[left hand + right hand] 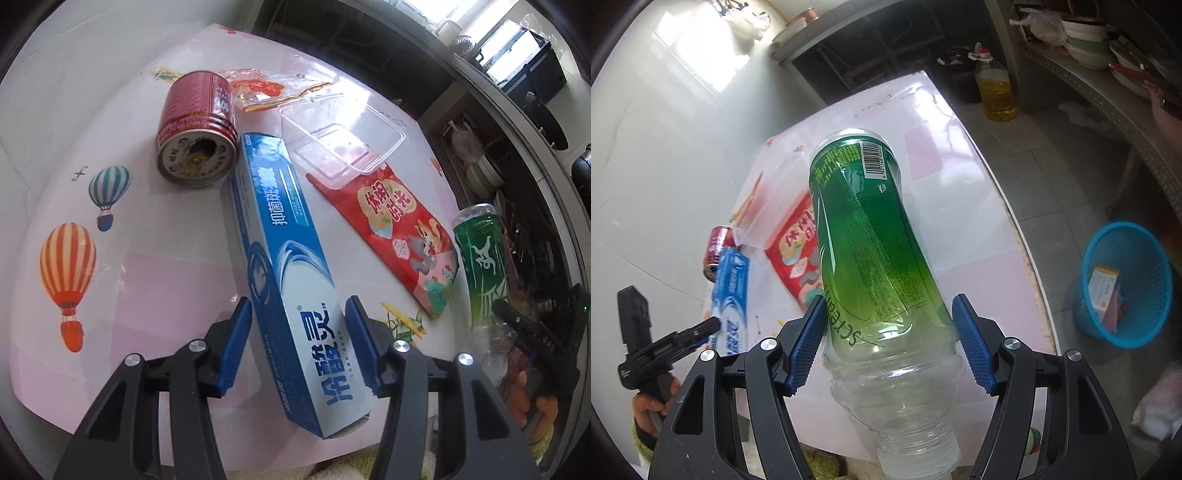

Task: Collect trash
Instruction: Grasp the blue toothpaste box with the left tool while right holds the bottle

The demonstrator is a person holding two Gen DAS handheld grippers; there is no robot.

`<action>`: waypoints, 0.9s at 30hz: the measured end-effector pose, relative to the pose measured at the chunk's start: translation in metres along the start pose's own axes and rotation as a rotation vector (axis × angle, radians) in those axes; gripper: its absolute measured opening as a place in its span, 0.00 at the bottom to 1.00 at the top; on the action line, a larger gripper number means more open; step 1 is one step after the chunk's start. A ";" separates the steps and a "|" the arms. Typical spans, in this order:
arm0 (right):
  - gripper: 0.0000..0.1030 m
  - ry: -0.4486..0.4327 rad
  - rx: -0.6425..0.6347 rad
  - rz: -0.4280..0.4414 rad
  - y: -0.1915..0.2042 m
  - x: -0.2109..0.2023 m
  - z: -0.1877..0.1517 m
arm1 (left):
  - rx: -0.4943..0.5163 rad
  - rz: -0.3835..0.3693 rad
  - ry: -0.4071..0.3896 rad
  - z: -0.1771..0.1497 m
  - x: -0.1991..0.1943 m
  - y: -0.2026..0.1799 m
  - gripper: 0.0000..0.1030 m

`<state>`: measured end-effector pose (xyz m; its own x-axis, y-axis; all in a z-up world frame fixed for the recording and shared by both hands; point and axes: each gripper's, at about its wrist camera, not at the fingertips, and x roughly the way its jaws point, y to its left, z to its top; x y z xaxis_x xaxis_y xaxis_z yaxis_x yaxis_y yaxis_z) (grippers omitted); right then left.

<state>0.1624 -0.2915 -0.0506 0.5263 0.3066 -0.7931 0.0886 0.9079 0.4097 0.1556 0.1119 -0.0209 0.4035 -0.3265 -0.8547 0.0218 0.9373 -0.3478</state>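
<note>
Because the desk [122,266] carries everything I have left to gather, I read the layout from its edges first: its near edge runs under both my hands, and its right edge drops to the floor where the blue basket [1126,284] stands with a few scraps already in it. My right gripper [888,339] is the one nearer that basket, and its jaws pinch the green bottle [868,251] just below the label, at the clear shoulder. The bottle's long axis runs away from me along my fingers, base far and cap [919,461] near, so I judge it has to swing out past the right edge before I let go.

My left gripper [295,343] works the near edge toward the left. The toothpaste box [284,266] lies between its spread jaws, its long axis running from the near edge up toward the middle of the desk, almost in line with my fingers. The jaws straddle its near end across the narrow width; the left pad looks close to touching, and I see a gap at the right pad, so I do not hold it yet.

Farther toward the far edge lie the red snack bag [395,236], the clear plastic tray [343,144] and the red can [197,133] on its side, all well apart from my jaws.
</note>
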 end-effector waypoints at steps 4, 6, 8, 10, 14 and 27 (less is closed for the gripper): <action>0.64 0.010 0.009 0.001 0.001 0.003 0.000 | 0.039 0.007 -0.001 -0.005 -0.003 -0.007 0.39; 0.64 0.022 0.019 0.009 0.001 0.003 0.001 | 0.075 0.015 0.017 -0.010 -0.005 -0.011 0.39; 0.64 0.036 0.031 0.017 0.000 0.002 0.000 | 0.097 0.004 0.039 -0.016 -0.007 -0.012 0.39; 0.64 0.055 0.043 0.024 -0.003 0.003 -0.002 | 0.110 -0.013 0.067 -0.022 -0.010 -0.015 0.39; 0.65 0.076 0.033 0.031 -0.003 0.004 -0.001 | 0.129 -0.008 0.075 -0.025 -0.011 -0.022 0.40; 0.71 0.148 -0.024 -0.039 -0.004 0.015 0.008 | 0.106 0.027 0.082 0.001 0.024 -0.023 0.46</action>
<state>0.1768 -0.2929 -0.0606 0.3921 0.3083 -0.8667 0.0851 0.9260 0.3679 0.1653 0.0831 -0.0329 0.3291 -0.3055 -0.8935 0.1103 0.9522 -0.2849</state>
